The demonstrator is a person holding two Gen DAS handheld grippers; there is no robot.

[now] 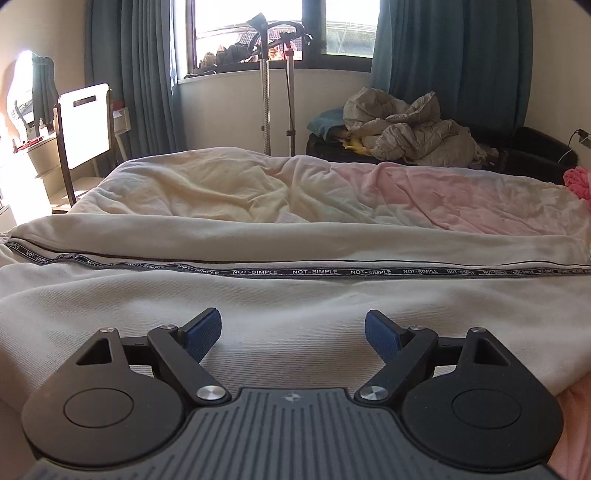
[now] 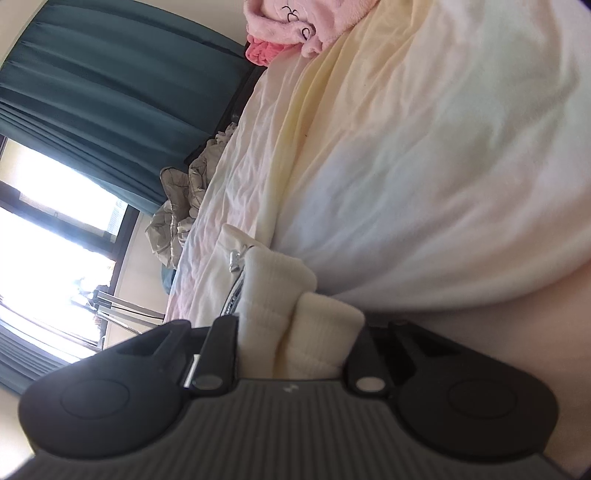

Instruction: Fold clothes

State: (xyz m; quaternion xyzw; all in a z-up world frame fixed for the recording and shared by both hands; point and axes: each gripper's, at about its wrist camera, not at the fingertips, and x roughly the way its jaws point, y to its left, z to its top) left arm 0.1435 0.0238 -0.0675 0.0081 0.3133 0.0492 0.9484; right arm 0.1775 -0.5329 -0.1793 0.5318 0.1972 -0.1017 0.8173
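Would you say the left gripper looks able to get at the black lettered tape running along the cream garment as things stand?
Probably yes: the left gripper is open with nothing between its blue pads, and only flat cream garment lies between it and the black lettered tape.

Home bedrm: bed (image 1: 229, 184), curtains (image 1: 443, 55), window (image 1: 236, 22).

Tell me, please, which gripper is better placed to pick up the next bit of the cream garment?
Left, probably. The left gripper hangs open and empty just above the cream garment, while the right gripper is already clamped on a bunched ribbed cuff.
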